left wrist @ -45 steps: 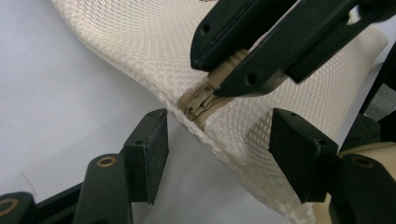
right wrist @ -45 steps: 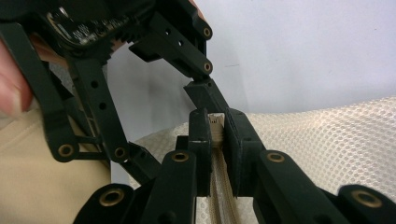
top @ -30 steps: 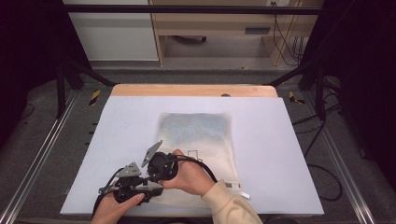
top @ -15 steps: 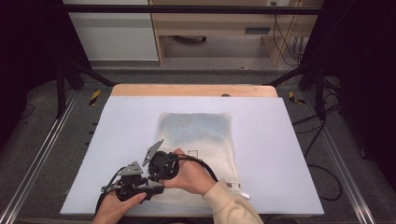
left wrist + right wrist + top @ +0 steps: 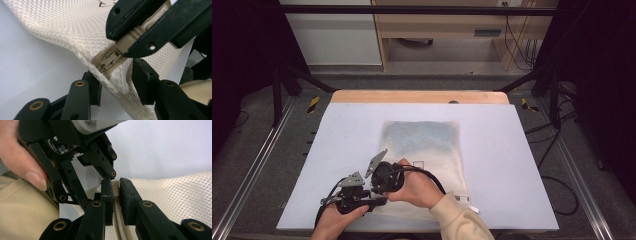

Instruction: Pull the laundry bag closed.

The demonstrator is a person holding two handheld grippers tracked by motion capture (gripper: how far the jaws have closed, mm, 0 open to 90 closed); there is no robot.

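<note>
White table covering [image 5: 512, 150] carries a cream mesh zip-up laundry bag [image 5: 427, 145] at its centre, reaching toward six o'clock. At the bag's seven-o'clock corner both tools meet. Right gripper [image 5: 115, 192] is clamped tight on the beige zipper tape [image 5: 115, 187]. Left gripper [image 5: 116, 85] has just been closing, its jaws either side of the beige zipper slider [image 5: 110, 58], not yet pressing.

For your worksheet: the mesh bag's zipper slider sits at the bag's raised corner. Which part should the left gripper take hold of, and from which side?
Grip the zipper slider across its narrow sides, coming from the bag's outer edge. It juts past the mesh bag corner, so both faces are exposed. The left gripper already straddles it, its jaws just closing, while the right gripper pinches the zipper tape behind.
</note>
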